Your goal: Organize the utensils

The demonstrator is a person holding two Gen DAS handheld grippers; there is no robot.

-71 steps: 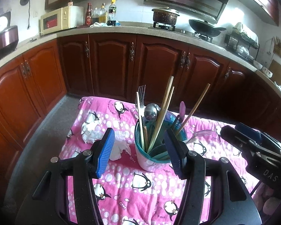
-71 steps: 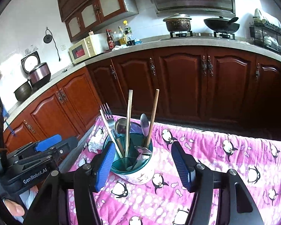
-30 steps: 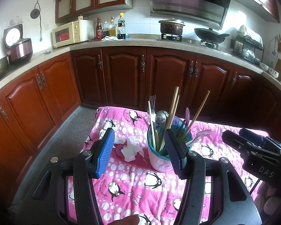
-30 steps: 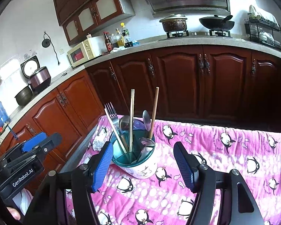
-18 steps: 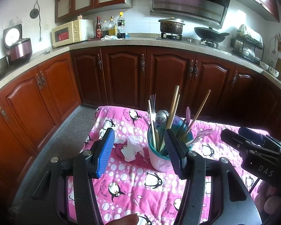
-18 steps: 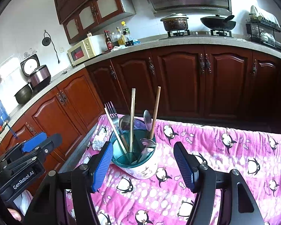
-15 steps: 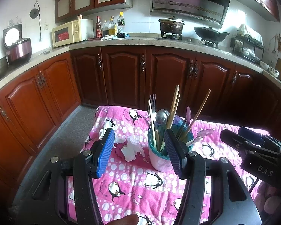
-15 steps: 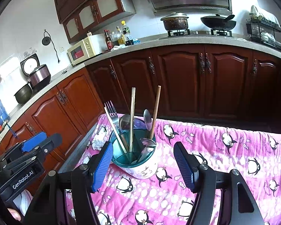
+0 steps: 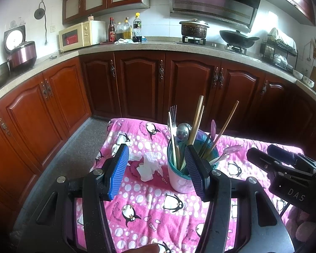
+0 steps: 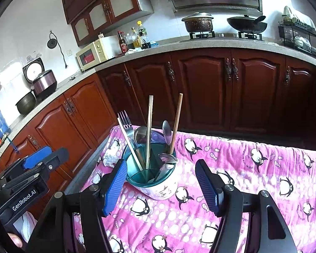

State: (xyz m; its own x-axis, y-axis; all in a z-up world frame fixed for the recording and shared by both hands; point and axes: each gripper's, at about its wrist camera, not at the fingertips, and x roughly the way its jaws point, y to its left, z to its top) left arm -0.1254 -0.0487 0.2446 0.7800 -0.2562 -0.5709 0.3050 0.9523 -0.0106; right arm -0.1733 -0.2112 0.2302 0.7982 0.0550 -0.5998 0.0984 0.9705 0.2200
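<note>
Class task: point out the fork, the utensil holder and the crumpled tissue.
fork [image 10: 124, 118], right wrist view, tines.
utensil holder [image 10: 160, 186], right wrist view, white outer wall.
crumpled tissue [image 9: 149, 166], left wrist view, middle.

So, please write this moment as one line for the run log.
left gripper: open, empty | right gripper: open, empty | round teal-rimmed white utensil holder: upright on pink penguin cloth, holds fork, spoons, chopsticks | crumpled white tissue: beside holder

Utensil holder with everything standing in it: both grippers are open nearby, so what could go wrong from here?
1. The chopsticks and fork lean well above the utensil holder; a finger of the right gripper brushing them could tip it.
2. The holder stands on a soft penguin blanket, so its footing may be unsteady.
3. The crumpled tissue lies near the left gripper and could get snagged.
</note>
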